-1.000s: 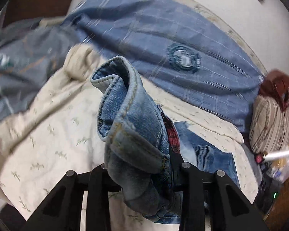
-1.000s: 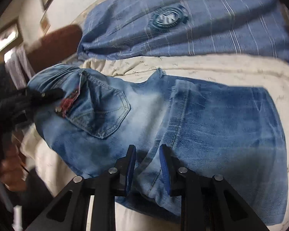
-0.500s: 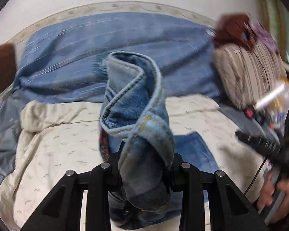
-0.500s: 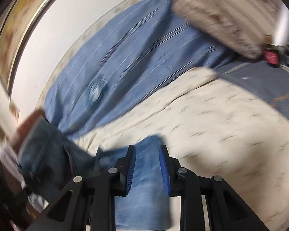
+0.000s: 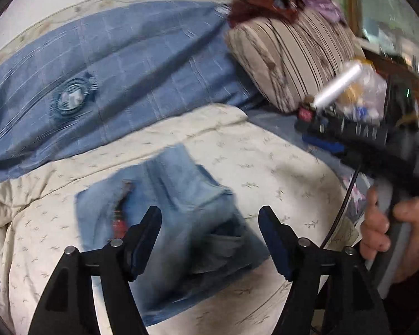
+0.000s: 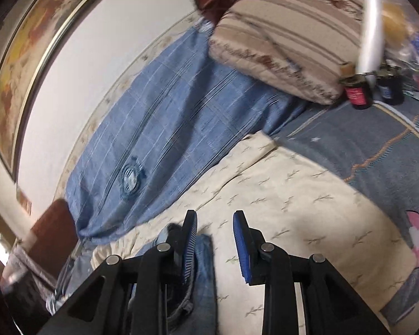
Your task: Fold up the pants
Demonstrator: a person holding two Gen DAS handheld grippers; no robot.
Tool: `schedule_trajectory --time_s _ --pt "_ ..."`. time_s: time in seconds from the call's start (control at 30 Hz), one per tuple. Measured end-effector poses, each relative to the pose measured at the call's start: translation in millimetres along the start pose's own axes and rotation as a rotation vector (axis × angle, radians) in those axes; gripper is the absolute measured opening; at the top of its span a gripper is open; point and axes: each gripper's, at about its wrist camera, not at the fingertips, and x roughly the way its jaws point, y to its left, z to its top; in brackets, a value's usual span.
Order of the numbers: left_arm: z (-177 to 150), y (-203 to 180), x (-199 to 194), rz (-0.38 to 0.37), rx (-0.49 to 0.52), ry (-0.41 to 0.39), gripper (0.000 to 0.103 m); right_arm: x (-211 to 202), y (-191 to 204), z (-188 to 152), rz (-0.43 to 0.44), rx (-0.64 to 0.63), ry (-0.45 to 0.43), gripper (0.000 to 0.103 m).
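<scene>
The blue denim pants (image 5: 178,212) lie folded into a compact bundle on the cream quilt (image 5: 265,167). My left gripper (image 5: 209,217) is open wide just above the bundle and holds nothing. My right gripper (image 6: 215,223) is open and empty, its fingers over the quilt at the right edge of the pants (image 6: 201,273), which show only in part beneath the left finger. The right gripper also shows in the left wrist view (image 5: 363,142), held in a hand at the right.
A blue plaid cover (image 5: 125,64) lies behind the quilt. A striped cushion (image 5: 287,55) and small jars and a plastic bag (image 6: 377,83) sit at the right. A framed picture (image 6: 33,64) hangs on the wall. A grey-blue blanket (image 6: 363,139) borders the quilt.
The left gripper has opened and dropped the waistband end, so the pants now lie folded on the quilt. The right gripper has opened wider and swung off the denim toward the quilt.
</scene>
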Motion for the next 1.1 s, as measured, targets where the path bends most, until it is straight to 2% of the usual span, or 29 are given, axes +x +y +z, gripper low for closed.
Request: schedule_trajectory --time_s 0.1,0.2,0.33,0.5,0.6,0.7,0.77,0.83,0.97,1.1 --pt "5.0 45.7 -9.5 0.044 -0.1 -0.008 0.075 12.3 18.3 -7.8 0.049 -0.053 0.056 0.03" --pt "6.4 92.5 -15.8 0.163 -0.181 -0.015 0.075 37.6 46.5 -14.3 0.109 -0.109 0.127 0.03" --pt "10.9 131.2 7.7 0.268 -0.225 0.025 0.075 75.6 87.8 -22.8 0.155 -0.216 0.231 0.03" --pt "14.4 159.8 55.5 0.286 -0.273 0.123 0.075 135.4 119.6 -27.3 0.218 -0.256 0.372 0.03" --pt "11.1 169.0 91.6 0.311 -0.301 0.194 0.075 166.0 116.0 -32.7 0.169 -0.256 0.43 0.03" --pt "5.3 168.9 112.8 0.317 -0.304 0.243 0.079 192.2 92.7 -39.0 0.092 -0.221 0.505 0.028" --pt "1.9 165.5 121.9 0.334 -0.287 0.261 0.08 203.3 79.4 -46.1 0.062 -0.192 0.577 0.028" --pt "2.1 164.6 123.1 0.352 -0.276 0.262 0.082 204.7 74.2 -48.9 0.066 -0.181 0.592 0.028" --pt "5.2 167.4 100.5 0.323 -0.31 0.255 0.082 180.2 72.4 -53.4 0.066 -0.182 0.619 0.028" --pt "3.0 147.8 62.5 0.316 -0.26 0.191 0.082 143.5 85.6 -66.9 -0.003 -0.348 0.58 0.028"
